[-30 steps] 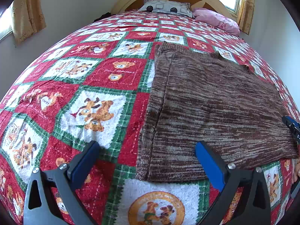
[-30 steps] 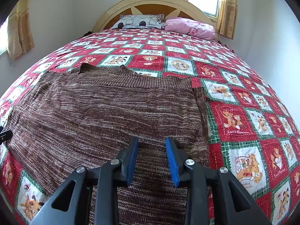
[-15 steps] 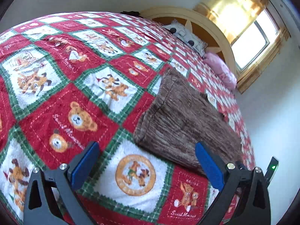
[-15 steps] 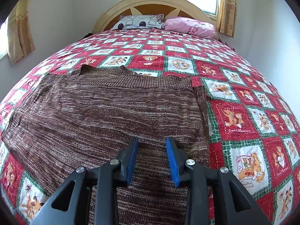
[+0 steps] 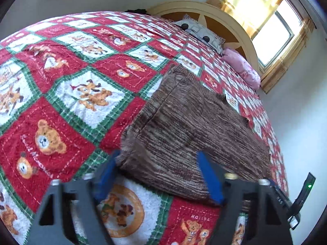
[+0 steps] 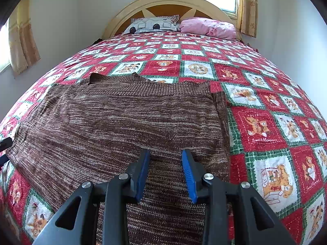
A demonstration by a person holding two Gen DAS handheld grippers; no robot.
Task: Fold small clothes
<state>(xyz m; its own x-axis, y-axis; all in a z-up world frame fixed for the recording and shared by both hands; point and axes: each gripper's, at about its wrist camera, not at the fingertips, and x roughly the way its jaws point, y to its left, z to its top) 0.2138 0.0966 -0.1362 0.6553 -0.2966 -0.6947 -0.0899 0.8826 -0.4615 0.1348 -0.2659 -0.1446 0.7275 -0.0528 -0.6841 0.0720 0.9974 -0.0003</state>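
A brown marled knit sweater (image 6: 122, 122) lies flat on the bed quilt (image 6: 265, 126); it also shows in the left wrist view (image 5: 194, 126). My left gripper (image 5: 157, 173) is open, its blue pads on either side of the sweater's near left corner, which is slightly raised and blurred. My right gripper (image 6: 165, 173) is partly open and empty, low over the sweater's near right part, with fabric showing between the pads. The right gripper's body shows at the lower right of the left wrist view (image 5: 300, 200).
A red, white and green teddy-bear quilt covers the whole bed. A grey patterned pillow (image 6: 153, 24) and a pink pillow (image 6: 208, 27) lie against the arched headboard (image 6: 167, 2). Walls and curtained windows close both sides.
My left gripper swung left and tilted, then came in onto the sweater's near left corner with its jaws narrowing. The right gripper has barely moved.
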